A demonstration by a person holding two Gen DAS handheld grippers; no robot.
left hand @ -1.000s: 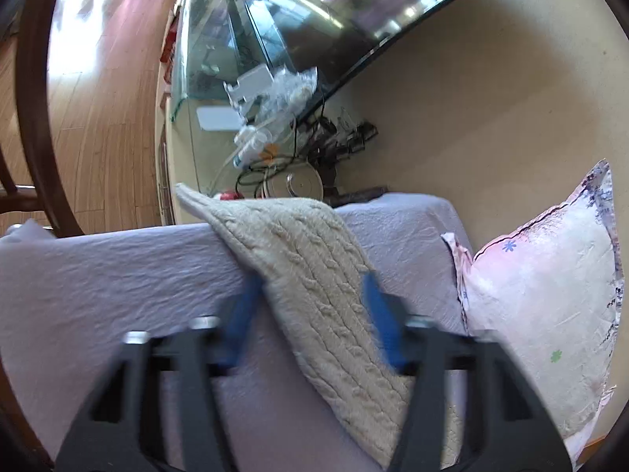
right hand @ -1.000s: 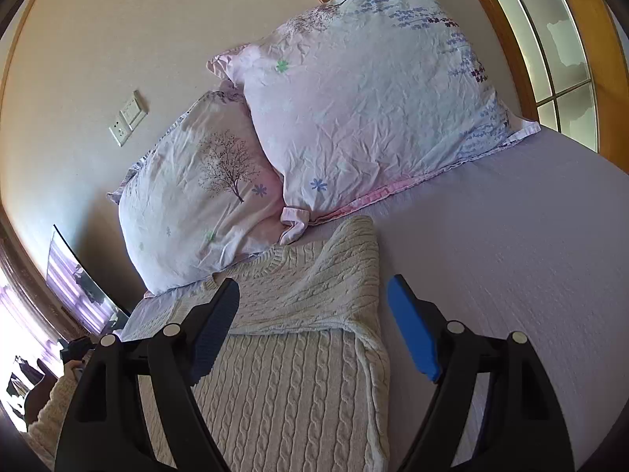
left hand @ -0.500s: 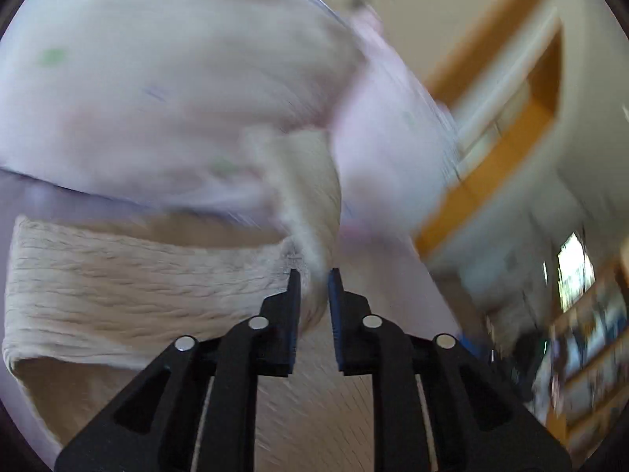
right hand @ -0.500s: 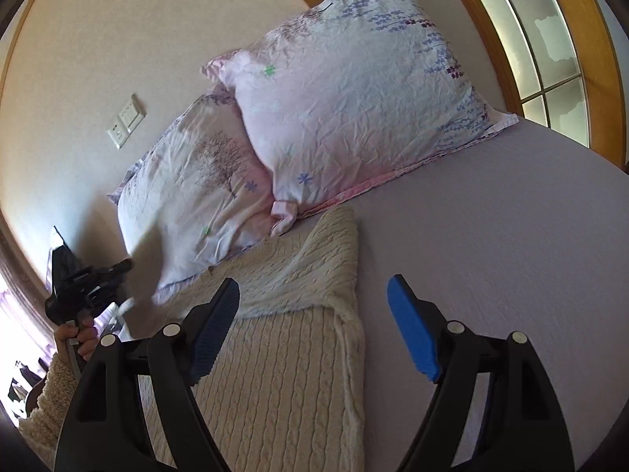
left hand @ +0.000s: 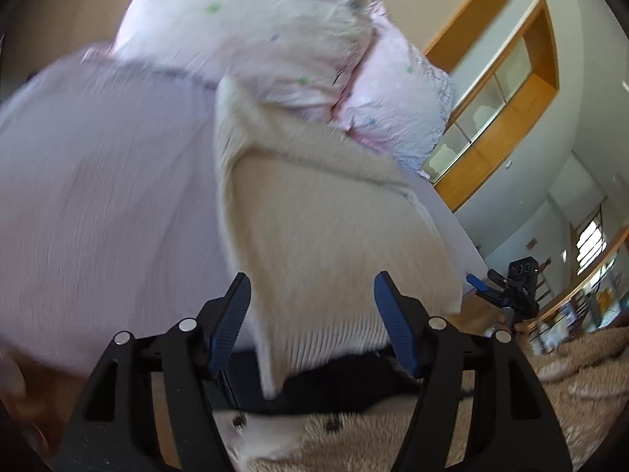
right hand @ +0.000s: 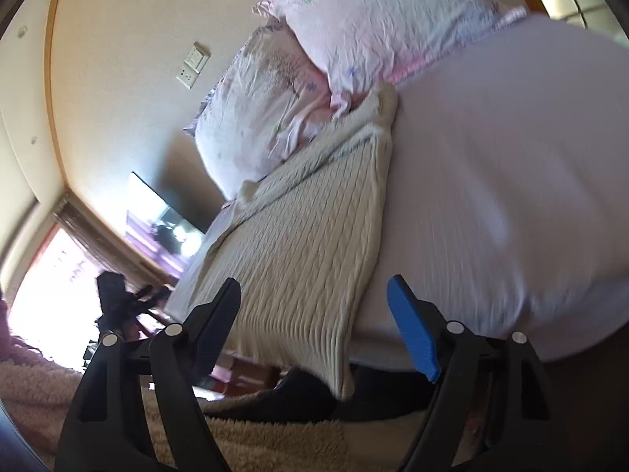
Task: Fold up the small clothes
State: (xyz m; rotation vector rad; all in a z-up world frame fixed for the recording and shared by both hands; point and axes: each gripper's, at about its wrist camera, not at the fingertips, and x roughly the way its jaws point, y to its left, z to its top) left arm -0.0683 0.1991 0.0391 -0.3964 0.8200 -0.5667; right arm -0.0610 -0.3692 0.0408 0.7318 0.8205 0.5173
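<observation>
A cream cable-knit sweater [left hand: 326,228] lies folded on the lavender bed sheet [left hand: 98,204], its near edge hanging over the bed's front edge. It also shows in the right wrist view [right hand: 306,244]. My left gripper [left hand: 312,324] is open and empty, just short of the sweater's near edge. My right gripper [right hand: 314,322] is open and empty, also at the near edge. The right gripper shows small in the left wrist view [left hand: 507,291], and the left one in the right wrist view [right hand: 118,299].
Two pink floral pillows [right hand: 354,23] lean at the head of the bed against the beige wall. A dark TV screen [right hand: 161,212] stands beyond the bed. The person's fuzzy beige clothing [right hand: 255,432] fills the bottom. A wood-framed window [left hand: 499,90] is at right.
My left gripper opened, let go of the sweater and drew back toward the bed's front edge. My right gripper also pulled back and tilted. The sweater now lies folded.
</observation>
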